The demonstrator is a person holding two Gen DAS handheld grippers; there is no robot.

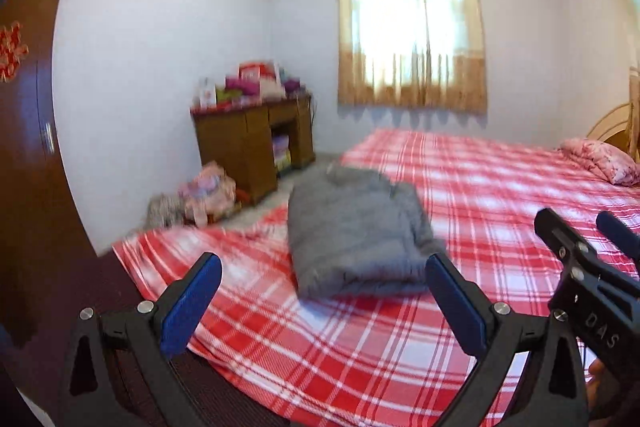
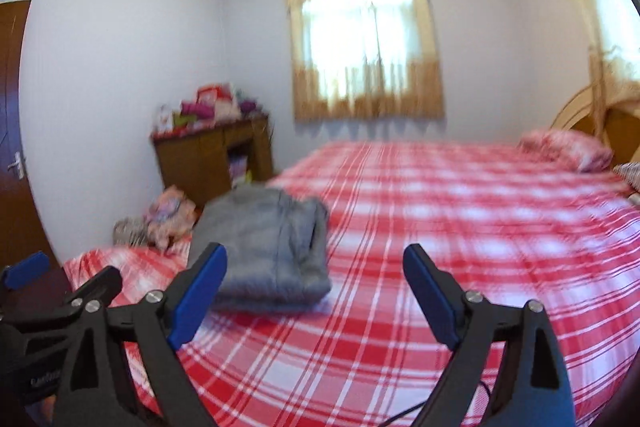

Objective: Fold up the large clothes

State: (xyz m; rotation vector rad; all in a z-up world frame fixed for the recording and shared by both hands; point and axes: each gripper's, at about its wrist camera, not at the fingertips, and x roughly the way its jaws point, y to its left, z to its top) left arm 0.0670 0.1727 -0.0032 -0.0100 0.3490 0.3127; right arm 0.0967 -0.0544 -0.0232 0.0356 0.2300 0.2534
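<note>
A grey garment (image 1: 356, 231) lies folded into a thick rectangle on the red-and-white plaid bed (image 1: 500, 195), near its left corner. It also shows in the right wrist view (image 2: 268, 247). My left gripper (image 1: 324, 267) is open and empty, held above the bed just short of the garment. My right gripper (image 2: 316, 259) is open and empty, to the right of the garment and pulled back from it. The right gripper also shows at the right edge of the left wrist view (image 1: 580, 231).
A pink pillow (image 1: 600, 161) lies at the headboard end on the right. A wooden desk (image 1: 252, 143) with clutter stands by the far wall, with bags (image 1: 200, 199) on the floor beside it. A brown wardrobe (image 1: 28, 155) stands at the left. A curtained window (image 1: 412, 31) is ahead.
</note>
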